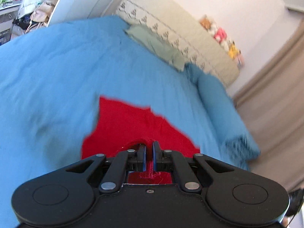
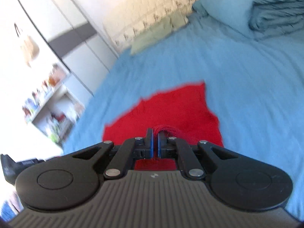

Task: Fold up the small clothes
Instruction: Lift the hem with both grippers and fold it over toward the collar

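A small red garment [image 1: 131,125] lies on the blue bedspread [image 1: 57,72], its far part spread ahead of both grippers. My left gripper [image 1: 149,148] is shut on a bunched near edge of the red garment. In the right wrist view the same red garment [image 2: 171,110] lies on the blue bedspread [image 2: 237,76], and my right gripper [image 2: 155,134] is shut on another part of its near edge. Both views are motion-blurred. The cloth under the grippers is hidden.
A folded pale green cloth [image 1: 155,45] lies at the far side of the bed by a patterned headboard [image 1: 180,34]. A blue pillow [image 2: 228,9] and folded blue duvet [image 2: 275,17] sit at the head. Shelves [image 2: 51,102] and a wardrobe [image 2: 62,32] stand left of the bed.
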A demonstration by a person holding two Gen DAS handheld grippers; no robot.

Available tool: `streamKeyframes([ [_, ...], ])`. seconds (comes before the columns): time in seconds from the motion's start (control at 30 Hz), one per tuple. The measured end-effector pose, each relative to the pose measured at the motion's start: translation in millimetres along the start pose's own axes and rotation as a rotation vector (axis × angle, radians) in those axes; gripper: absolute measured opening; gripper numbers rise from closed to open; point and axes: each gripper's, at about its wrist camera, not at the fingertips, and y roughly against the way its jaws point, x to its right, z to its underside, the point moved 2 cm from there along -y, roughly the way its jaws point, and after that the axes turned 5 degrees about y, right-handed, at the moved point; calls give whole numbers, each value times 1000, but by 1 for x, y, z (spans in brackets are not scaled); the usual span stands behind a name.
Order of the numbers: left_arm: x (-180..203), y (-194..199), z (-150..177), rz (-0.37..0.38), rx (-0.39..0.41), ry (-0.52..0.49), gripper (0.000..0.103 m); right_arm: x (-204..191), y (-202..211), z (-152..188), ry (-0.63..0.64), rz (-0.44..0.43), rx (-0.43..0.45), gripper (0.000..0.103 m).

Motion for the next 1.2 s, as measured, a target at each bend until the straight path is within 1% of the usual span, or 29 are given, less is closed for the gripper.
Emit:
streamKeyframes([
  [0.07, 1, -27, -23, -4, 25, 15, 6, 5, -26, -31, -3, 2, 31, 19],
  [0.17, 2, -76, -54, -25, 45, 16, 6, 19, -77, -73, -28, 7, 54, 19],
  [0.23, 0, -110, -69, -42, 51, 24, 6, 30, -117, -92, -32, 32, 54, 19],
  [0.3, -5, -150, -81, -66, 49, 36, 6, 38, -158, -107, -7, 74, 42, 19],
  [0.37, -13, -184, -88, -95, 37, 46, 6, 47, -201, -114, 2, 121, 22, 19],
  [0.47, -31, -221, -90, -141, 13, 74, 6, 63, -254, -111, -18, 165, -15, 19],
  [0.53, -43, -238, -89, -160, 1, 100, 6, 69, -277, -104, 8, 192, -42, 19],
  [0.67, -56, -251, -90, -162, -2, 130, 8, 79, -299, -93, 49, 216, -53, 19],
  [0.7, -59, -251, -91, -154, 13, 146, 17, 81, -303, -93, 54, 221, -48, 20],
  [0.73, -59, -251, -92, -156, 34, 162, 29, 83, -303, -91, 61, 225, -44, 22],
  [0.77, -61, -248, -93, -158, 55, 178, 59, 85, -307, -92, 68, 223, -38, 26],
  [0.8, -62, -244, -94, -159, 83, 186, 78, 85, -308, -92, 82, 226, -24, 32],
  [0.83, -60, -241, -95, -161, 107, 186, 82, 83, -309, -93, 99, 236, -13, 56],
  [0.87, -57, -234, -95, -156, 129, 168, 83, 81, -308, -93, 117, 252, 2, 80],
  [0.9, -53, -229, -96, -153, 138, 141, 83, 79, -302, -92, 135, 264, 23, 85],
  [0.97, -42, -217, -92, -167, 142, 68, 83, 72, -293, -91, 172, 253, 61, 86],
  [1.03, -28, -205, -81, -177, 153, -43, 88, 60, -284, -86, 216, 214, 62, 86],
  [1.07, -18, -199, -71, -195, 157, -117, 96, 53, -279, -80, 246, 191, 61, 87],
  [1.1, -7, -194, -58, -216, 157, -204, 100, 46, -275, -72, 278, 166, 53, 88],
  [1.13, 0, -193, -47, -230, 151, -285, 101, 38, -272, -63, 310, 147, 35, 90],
  [1.17, 9, -193, -31, -253, 132, -392, 101, 31, -270, -52, 344, 137, 16, 94],
  [1.2, 16, -195, -16, -284, 110, -481, 101, 25, -268, -40, 381, 136, 0, 94],
])
